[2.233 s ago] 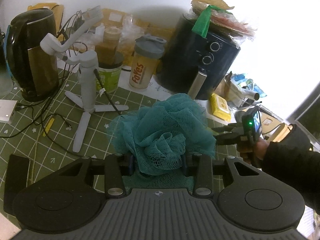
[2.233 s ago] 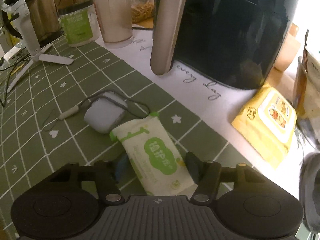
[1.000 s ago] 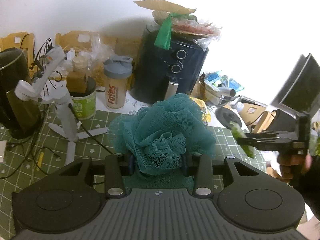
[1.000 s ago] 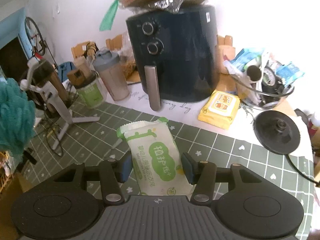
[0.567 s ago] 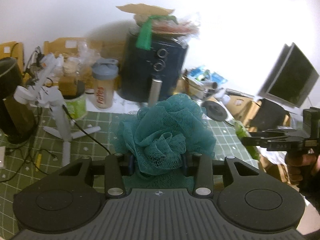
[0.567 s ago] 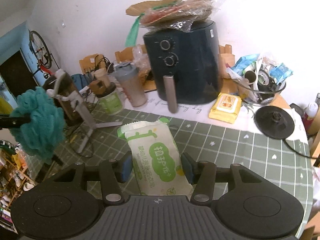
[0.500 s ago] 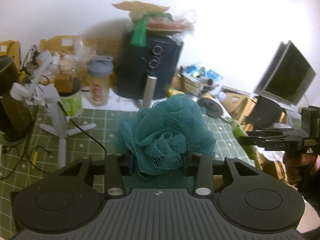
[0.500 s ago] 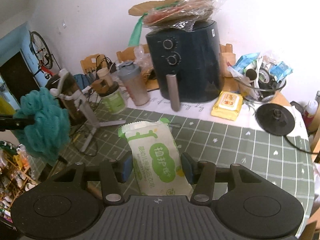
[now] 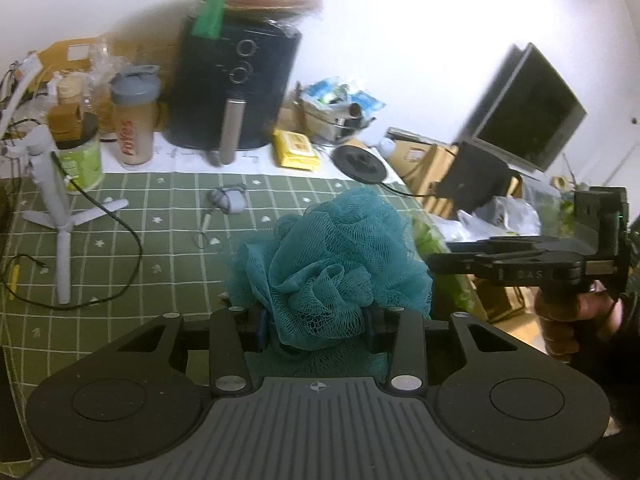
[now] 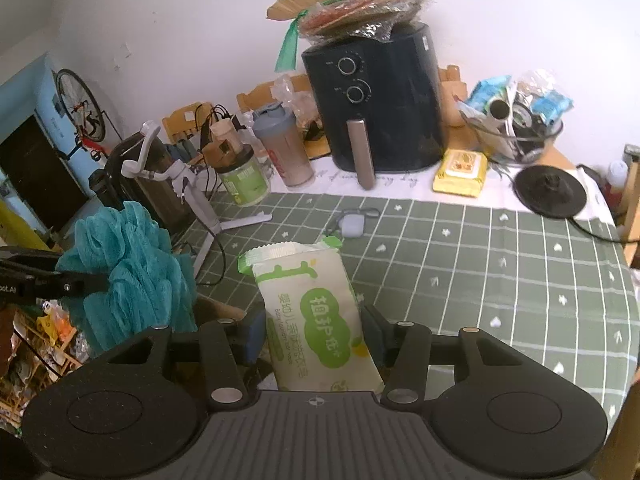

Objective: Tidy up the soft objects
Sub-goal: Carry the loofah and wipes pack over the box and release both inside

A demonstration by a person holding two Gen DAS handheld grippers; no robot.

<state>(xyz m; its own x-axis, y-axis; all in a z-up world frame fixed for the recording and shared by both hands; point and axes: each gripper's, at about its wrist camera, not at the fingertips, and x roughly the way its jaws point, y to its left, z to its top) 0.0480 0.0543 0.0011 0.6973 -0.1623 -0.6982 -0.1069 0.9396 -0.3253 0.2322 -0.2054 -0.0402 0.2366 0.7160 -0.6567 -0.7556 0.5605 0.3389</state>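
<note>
**Left wrist view: both soft items lifted off the bench**

Left wrist view shows your left hand-held gripper (image 9: 316, 322) part-closed, pinching the teal loofah (image 9: 332, 260), a puffy ball of gathered mesh that bulges around the pads. Your right hand-held gripper (image 10: 314, 340) stands wider, clamped on the wipes pack (image 10: 316, 312), a flat, glossy white-and-green pouch with a crimped top.

A second ago both hung closer over the green checked bench (image 10: 500, 248); now they have drawn back from it towards its near edge. I judge pickup is done and placement remains. No destination container is visible.
</note>
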